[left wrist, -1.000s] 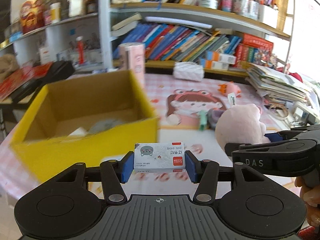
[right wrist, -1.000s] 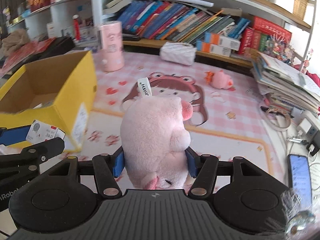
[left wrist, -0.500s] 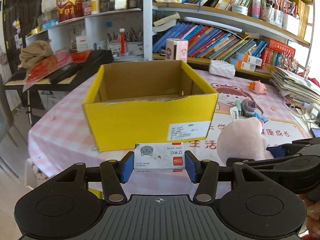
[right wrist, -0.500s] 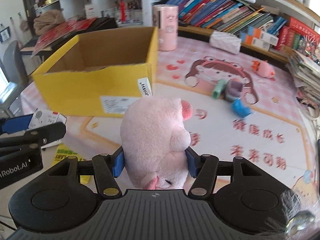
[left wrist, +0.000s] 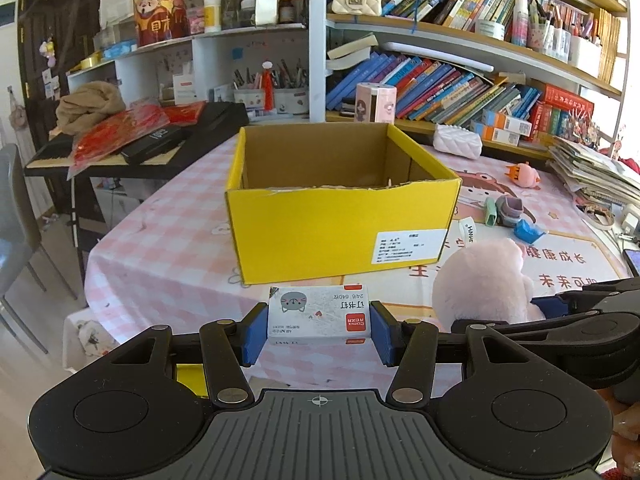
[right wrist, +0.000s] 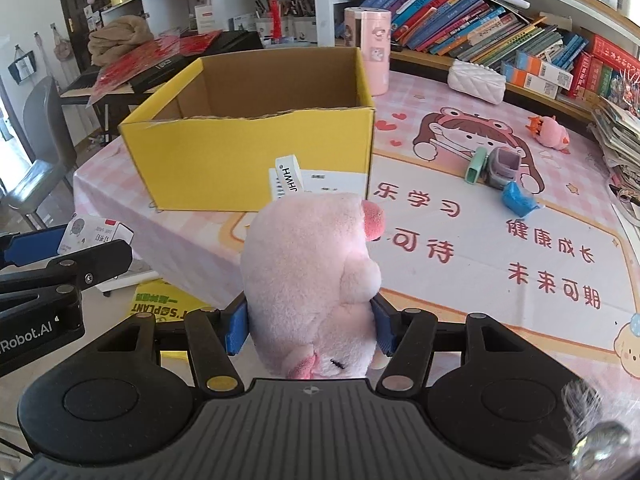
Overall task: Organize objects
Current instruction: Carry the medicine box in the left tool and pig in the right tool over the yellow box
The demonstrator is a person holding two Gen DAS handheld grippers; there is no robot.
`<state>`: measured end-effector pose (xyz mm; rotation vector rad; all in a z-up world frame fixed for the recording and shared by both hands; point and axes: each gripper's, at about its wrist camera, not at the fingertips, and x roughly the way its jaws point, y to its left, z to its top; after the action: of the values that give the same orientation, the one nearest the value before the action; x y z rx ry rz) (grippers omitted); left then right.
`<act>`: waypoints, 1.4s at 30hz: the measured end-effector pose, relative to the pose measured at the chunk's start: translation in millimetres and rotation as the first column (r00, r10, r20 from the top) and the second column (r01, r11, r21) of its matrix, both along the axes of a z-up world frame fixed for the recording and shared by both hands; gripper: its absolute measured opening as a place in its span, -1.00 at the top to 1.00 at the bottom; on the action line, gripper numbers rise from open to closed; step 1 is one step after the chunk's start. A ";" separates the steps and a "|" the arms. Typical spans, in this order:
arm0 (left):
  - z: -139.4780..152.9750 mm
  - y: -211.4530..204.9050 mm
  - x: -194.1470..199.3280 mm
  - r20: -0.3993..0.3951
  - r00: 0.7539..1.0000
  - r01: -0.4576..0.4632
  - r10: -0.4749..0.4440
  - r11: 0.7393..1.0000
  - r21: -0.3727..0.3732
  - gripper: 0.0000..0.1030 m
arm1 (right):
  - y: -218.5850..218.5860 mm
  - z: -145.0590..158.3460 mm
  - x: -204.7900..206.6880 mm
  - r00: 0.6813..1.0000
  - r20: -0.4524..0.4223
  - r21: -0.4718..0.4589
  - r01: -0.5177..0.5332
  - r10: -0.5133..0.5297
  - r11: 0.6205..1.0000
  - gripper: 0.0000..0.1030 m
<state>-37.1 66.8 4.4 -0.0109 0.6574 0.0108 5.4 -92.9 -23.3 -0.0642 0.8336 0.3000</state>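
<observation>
My left gripper (left wrist: 318,334) is shut on a small white staple box (left wrist: 319,315) with a cat picture and a red label. It holds the box in the air before the table's near edge. My right gripper (right wrist: 310,330) is shut on a pink plush pig (right wrist: 310,284) with a white tag, beside the left one. An open yellow cardboard box (left wrist: 340,232) stands on the pink table ahead of both grippers; it also shows in the right wrist view (right wrist: 256,156). The plush shows in the left wrist view (left wrist: 482,284), and the staple box in the right wrist view (right wrist: 90,232).
On the table mat to the right lie a green clip (right wrist: 476,166), a grey-purple toy (right wrist: 502,166), a blue piece (right wrist: 518,200) and a small pink toy (right wrist: 548,130). A pink cylinder (right wrist: 370,48) and white pouch (right wrist: 476,80) stand behind. Bookshelves line the back; a paper stack (left wrist: 592,178) is right.
Both grippers have drawn back and away from the yellow box, each still holding its object. The box, close at the left a second ago, now stands farther off and centred.
</observation>
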 end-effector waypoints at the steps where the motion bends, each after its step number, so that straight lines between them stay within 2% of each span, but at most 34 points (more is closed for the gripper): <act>1: 0.4 1.4 -1.2 0.003 1.000 -0.002 0.002 1.000 -0.001 0.00 | 1.5 0.5 -1.0 1.000 0.002 -0.001 -0.002 0.002 1.000 -0.11; 16: 10.2 13.0 -6.0 0.061 0.998 -0.008 0.008 1.000 0.012 0.00 | 14.4 12.1 -6.6 0.998 0.058 -0.011 0.002 -0.001 1.000 -0.11; 25: 29.1 18.6 9.4 0.145 0.989 -0.017 0.012 0.999 0.032 0.00 | 9.2 46.1 4.2 0.980 0.199 -0.001 0.024 -0.023 1.000 -0.11; 33: 40.6 20.5 37.5 0.200 0.980 -0.034 0.024 0.998 0.047 0.00 | 10.5 79.9 39.1 0.946 0.322 0.013 0.022 -0.025 1.000 -0.11; 42: 41.7 24.2 92.6 0.206 0.977 -0.077 0.061 0.995 0.068 0.00 | 27.0 84.7 104.0 0.943 0.330 0.015 -0.046 0.038 0.999 -0.11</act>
<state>55.5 91.0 46.1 0.0383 0.4512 0.1004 109.4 -66.0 61.4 -0.1085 0.4961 0.3282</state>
